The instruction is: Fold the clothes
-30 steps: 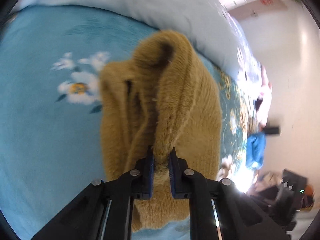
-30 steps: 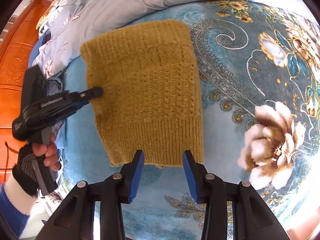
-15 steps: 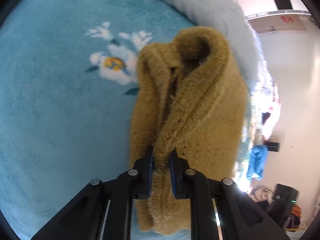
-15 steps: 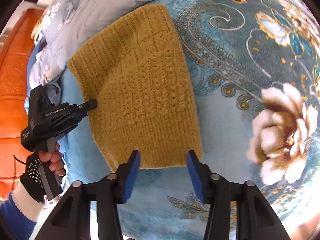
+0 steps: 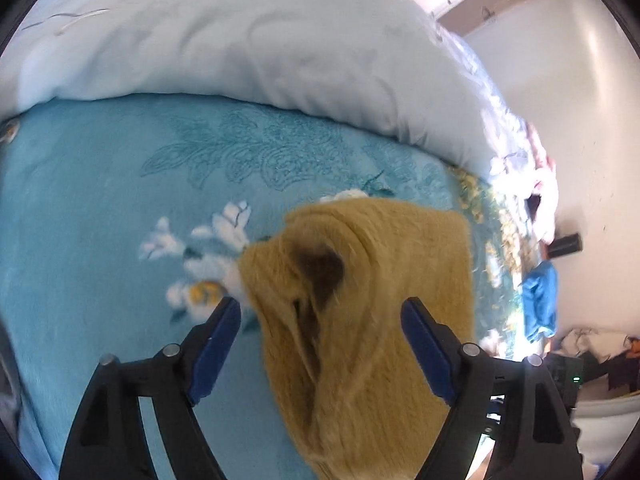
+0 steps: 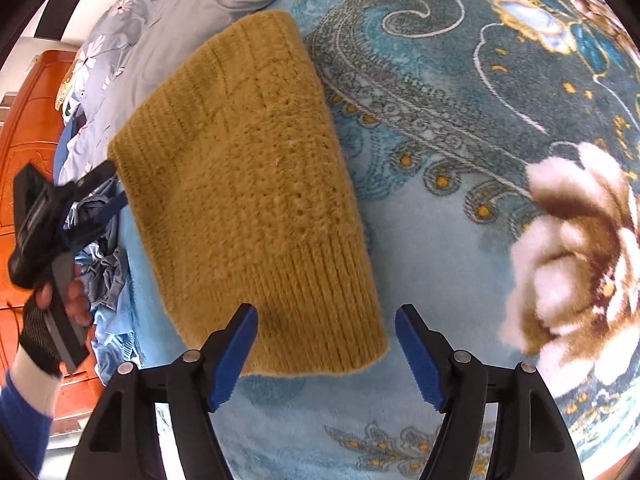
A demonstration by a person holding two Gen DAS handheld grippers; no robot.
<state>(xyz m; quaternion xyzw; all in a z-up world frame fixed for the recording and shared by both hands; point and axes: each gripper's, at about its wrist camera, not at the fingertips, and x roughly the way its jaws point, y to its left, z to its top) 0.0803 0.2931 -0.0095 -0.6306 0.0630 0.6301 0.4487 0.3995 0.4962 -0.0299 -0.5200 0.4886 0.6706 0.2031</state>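
Sweater: a mustard knitted sweater (image 6: 248,200) was seen folded into a rough rectangle and laid flat on the bed, its ribbed hem nearest the right wrist camera.
Sweater, left view: the same garment (image 5: 360,320) was shown blurred, with a dark fold opening near its top and its bulk running down between the fingers.
Bed cover: a blue floral blanket (image 6: 460,128) was spread under the sweater, with a large pale flower printed to one side.
Quilt: a pale quilt (image 5: 240,40) was heaped along the far edge of the blanket.
Left claw: the left claw (image 5: 320,344) was spread wide, having just been opened; the sweater lay between its blue pads but was not pressed by them.
Right claw: the right claw (image 6: 326,354) was likewise spread, its jaws having just been opened further; the hem edge sat between the pads, and no pinch was seen.
Left hand: a gloved hand (image 6: 48,320) with a blue sleeve was seen gripping the left claw's handle beside the sweater's far corner.
Other clothes: crumpled blue garments (image 6: 104,264) were piled just beside the sweater's left edge.
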